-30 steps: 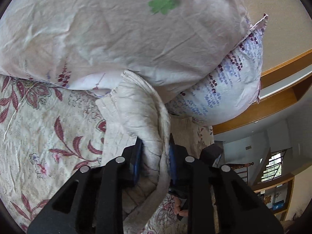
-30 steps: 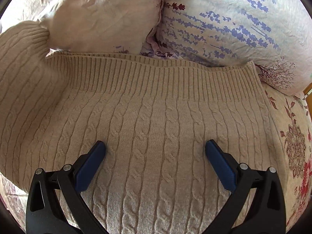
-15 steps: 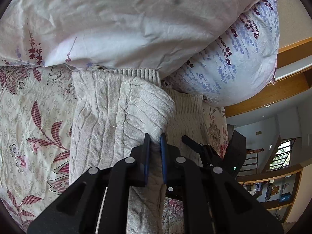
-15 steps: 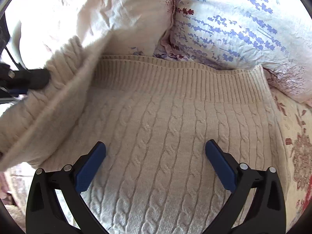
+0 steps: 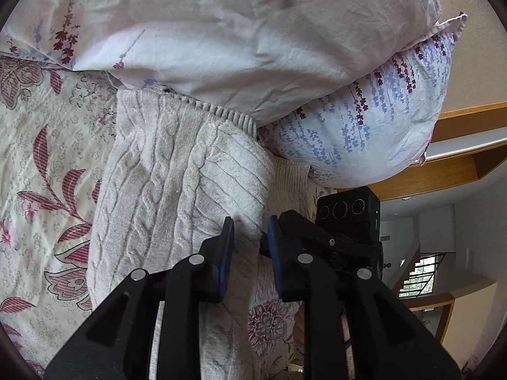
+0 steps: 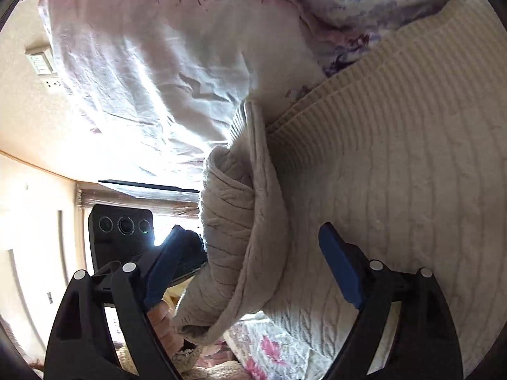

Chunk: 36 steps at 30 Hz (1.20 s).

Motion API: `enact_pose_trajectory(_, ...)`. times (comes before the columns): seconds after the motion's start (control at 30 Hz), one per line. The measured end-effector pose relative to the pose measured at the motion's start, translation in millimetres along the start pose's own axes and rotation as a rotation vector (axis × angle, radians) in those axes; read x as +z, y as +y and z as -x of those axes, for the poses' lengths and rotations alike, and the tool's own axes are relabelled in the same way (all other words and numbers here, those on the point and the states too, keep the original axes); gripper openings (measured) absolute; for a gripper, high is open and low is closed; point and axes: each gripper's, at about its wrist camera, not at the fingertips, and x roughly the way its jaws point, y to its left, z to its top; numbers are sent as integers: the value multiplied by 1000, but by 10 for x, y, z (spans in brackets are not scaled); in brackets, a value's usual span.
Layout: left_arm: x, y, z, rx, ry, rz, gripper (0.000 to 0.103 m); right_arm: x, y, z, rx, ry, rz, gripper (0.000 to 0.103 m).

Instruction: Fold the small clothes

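Note:
A cream cable-knit sweater (image 5: 164, 190) lies on the bed with its ribbed hem against the pillows. One side is folded over onto its body (image 6: 412, 174). My left gripper (image 5: 251, 224) is at the edge of that fold (image 6: 240, 228). Its jaws are opening, with a tuft of knit between the pads and a small gap at the right pad. My right gripper (image 6: 253, 231), rolled onto its side, straddles the same fold with jaws wide and closing, its pads clear of the knit. Its camera box (image 5: 348, 209) sits just right of my left fingers.
A white pillow (image 5: 237, 31) and a lavender-print pillow (image 5: 364, 126) press against the sweater's hem. The floral bedsheet (image 5: 47, 174) spreads to the left. A wooden rail (image 5: 459, 120) and a stairwell lie beyond the bed. A hand (image 6: 161, 323) holds the left gripper.
My left gripper sank and laid the fold flat on the sweater, then its jaws widened. My right gripper rolled sideways, swung over to the fold and now straddles it, jaws slightly narrower.

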Motion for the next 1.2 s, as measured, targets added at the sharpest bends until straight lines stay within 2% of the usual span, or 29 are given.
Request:
enact_pose_trajectory(0.03, -11, 26, 39, -14, 0, 9, 24, 11, -6, -31, 28, 9, -20, 84)
enact_pose_trajectory(0.07, -26, 60, 88, -32, -5, 22, 34, 30, -8, -56, 55, 13, -37, 84)
enact_pose_trajectory(0.13, -50, 89, 213, -26, -49, 30, 45, 94, -5, -74, 73, 21, -61, 84)
enact_pose_trajectory(0.17, -63, 104, 281, -11, -70, 27, 50, 82, -1, -83, 50, 27, -63, 84)
enact_pose_trajectory(0.27, -79, 163, 408, 24, -103, 40, 57, 75, 89, -191, -66, 45, -32, 83)
enact_pose_trajectory(0.37, -76, 158, 472, 120, -147, 12, 64, 86, 238, -324, -166, 51, -2, 49)
enact_pose_trajectory(0.4, -79, 139, 484, 151, -160, -6, 65, 75, 286, -367, -181, 52, 15, 23)
enact_pose_trajectory(0.47, -88, 120, 505, 194, -170, -36, 67, 37, 416, -413, -261, 41, 87, 20)
enact_pose_trajectory(0.5, -88, 104, 500, 205, -169, -49, 67, 11, 474, -402, -265, 27, 118, 18)
enact_pose_trajectory(0.6, -91, 119, 490, 214, -172, -56, 69, -98, 648, -315, -205, -16, 150, 16)
enact_pose_trajectory(0.73, -100, 159, 464, 207, -166, -45, 69, -96, 668, -2, -104, -77, 137, 15)
enact_pose_trajectory(0.87, -133, 135, 403, 211, -151, -61, 71, -114, 536, 303, -38, -132, 85, 15)
enact_pose_trajectory(1.0, -148, 66, 327, 216, -139, -89, 72, -69, 415, 624, -9, -188, 55, 15)
enact_pose_trajectory(1.07, -165, 16, 283, 229, -133, -115, 75, -23, 283, 859, -4, -223, 49, 15)
enact_pose_trajectory(1.1, -171, -12, 257, 236, -130, -129, 76, -7, 149, 1114, -5, -240, 47, 15)
enact_pose_trajectory(1.2, -206, -91, 175, 243, -116, -171, 77, -2, 39, 1419, -31, -293, 38, 15)
